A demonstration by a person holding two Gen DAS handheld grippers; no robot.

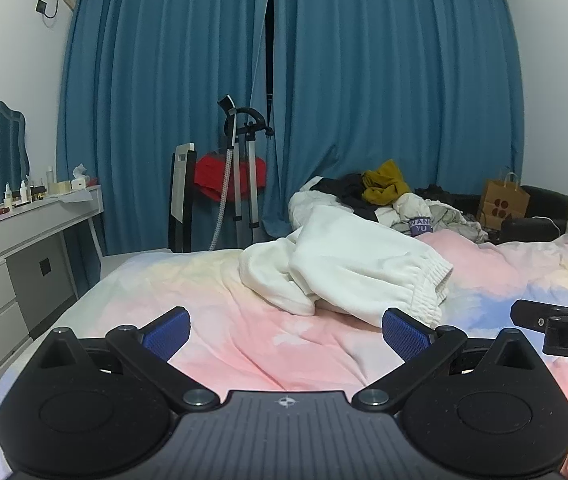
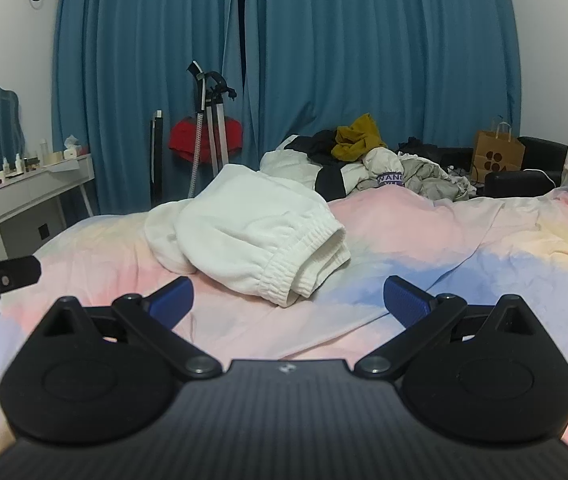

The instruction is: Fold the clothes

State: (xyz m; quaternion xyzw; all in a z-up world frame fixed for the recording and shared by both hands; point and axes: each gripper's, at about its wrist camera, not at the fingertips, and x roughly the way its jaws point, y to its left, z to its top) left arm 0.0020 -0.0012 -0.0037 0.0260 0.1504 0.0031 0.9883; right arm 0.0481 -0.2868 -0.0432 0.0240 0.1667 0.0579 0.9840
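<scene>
Blue curtains (image 1: 268, 92) cover the whole far wall, closed but for a thin dark gap at the centre. Below them a bed with a pastel pink, yellow and blue cover (image 1: 212, 300) fills the lower half of both views. To the left stands a white dresser (image 1: 16, 240) carrying bottles and a tissue box, with a wavy-edged mirror (image 1: 2, 148) behind it. At the far side of the bed lies a pile of mixed clothes (image 1: 384, 196) (a mustard piece sits on top, dark and pale pieces beneath), and a brown paper bag (image 1: 502, 200) stands to its right. A garment steamer on a stand (image 1: 240, 160) is placed before the curtains, with a red item behind it. The white garment (image 1: 348, 268) lies crumpled on the bed cover, unfolded, its elastic ribbed hem turned toward the cameras; it sits just ahead of both tools and touches neither. The left gripper (image 1: 286, 330) hangs above the cover, jaws spread wide, nothing between them. The right gripper (image 2: 288, 300) is likewise spread wide and empty, just beside the left one.
</scene>
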